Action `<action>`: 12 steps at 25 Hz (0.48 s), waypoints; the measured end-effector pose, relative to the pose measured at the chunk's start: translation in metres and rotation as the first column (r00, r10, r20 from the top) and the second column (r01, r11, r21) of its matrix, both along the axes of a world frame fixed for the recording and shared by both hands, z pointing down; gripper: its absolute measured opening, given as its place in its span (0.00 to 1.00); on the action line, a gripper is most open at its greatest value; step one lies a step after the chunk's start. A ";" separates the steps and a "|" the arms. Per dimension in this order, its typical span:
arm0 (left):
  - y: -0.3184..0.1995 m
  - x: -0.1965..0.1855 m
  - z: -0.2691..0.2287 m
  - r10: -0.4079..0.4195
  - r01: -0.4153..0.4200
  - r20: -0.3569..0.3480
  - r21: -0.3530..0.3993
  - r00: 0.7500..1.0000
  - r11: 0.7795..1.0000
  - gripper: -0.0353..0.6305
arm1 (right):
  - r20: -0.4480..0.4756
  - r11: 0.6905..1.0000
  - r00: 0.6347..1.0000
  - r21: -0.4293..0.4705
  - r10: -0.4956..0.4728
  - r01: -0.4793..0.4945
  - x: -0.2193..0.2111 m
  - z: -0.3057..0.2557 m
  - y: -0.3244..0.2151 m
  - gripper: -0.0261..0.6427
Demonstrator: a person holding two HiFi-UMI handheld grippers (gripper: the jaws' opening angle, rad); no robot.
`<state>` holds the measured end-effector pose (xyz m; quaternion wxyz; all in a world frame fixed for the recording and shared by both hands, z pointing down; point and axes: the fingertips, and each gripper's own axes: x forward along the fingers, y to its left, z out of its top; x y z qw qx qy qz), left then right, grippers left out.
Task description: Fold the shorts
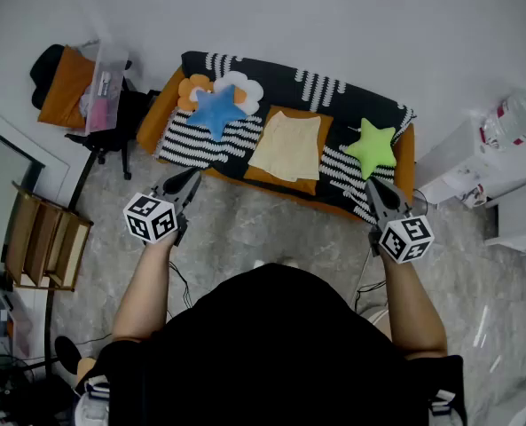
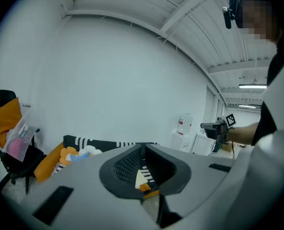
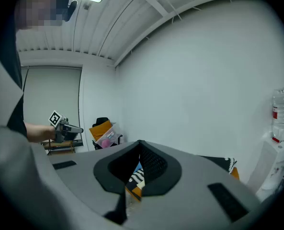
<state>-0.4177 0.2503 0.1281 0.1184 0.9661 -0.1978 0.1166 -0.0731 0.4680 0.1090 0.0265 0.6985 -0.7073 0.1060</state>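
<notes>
The person stands on the grey marble-look floor (image 1: 271, 224) facing a low orange sofa (image 1: 406, 160) that sits against the white wall, with a black-and-white patterned blanket (image 1: 333, 87) spread over most of it. The shorts (image 1: 286, 145), pale yellow, lie flat in a neat rectangle about the middle of the seat, near its front edge, with nothing touching them. Toward the sofa's left end a blue star cushion (image 1: 215, 111) lies over an orange-and-white flower cushion (image 1: 245, 87). A green star cushion (image 1: 371, 146) sits near the right end, close to the front edge. Both tools are held out level in front of the person, short of the sofa and well apart from each other. The left gripper (image 1: 192, 177) has its jaws brought together at the tips with nothing between them, and the right gripper (image 1: 372, 185) is likewise closed tight and empty. Off to the left stands a black chair (image 1: 112, 136) draped with orange cloth, and a white cabinet (image 1: 475, 162) stands just past the sofa's right end.
</notes>
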 end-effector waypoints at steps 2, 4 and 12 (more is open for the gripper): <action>0.001 0.004 -0.002 0.003 -0.003 -0.006 0.003 1.000 1.000 0.12 | 0.002 1.000 1.000 0.003 -0.001 0.001 -0.001 0.000 0.000 0.05; 0.002 0.009 -0.003 0.004 -0.004 -0.007 0.007 1.000 1.000 0.12 | 0.004 1.000 1.000 0.009 -0.003 0.003 -0.001 0.000 0.000 0.05; 0.015 0.056 -0.017 0.104 -0.103 -0.050 0.019 0.993 0.994 0.12 | 0.041 0.999 0.999 0.028 -0.017 0.016 0.022 0.006 -0.007 0.05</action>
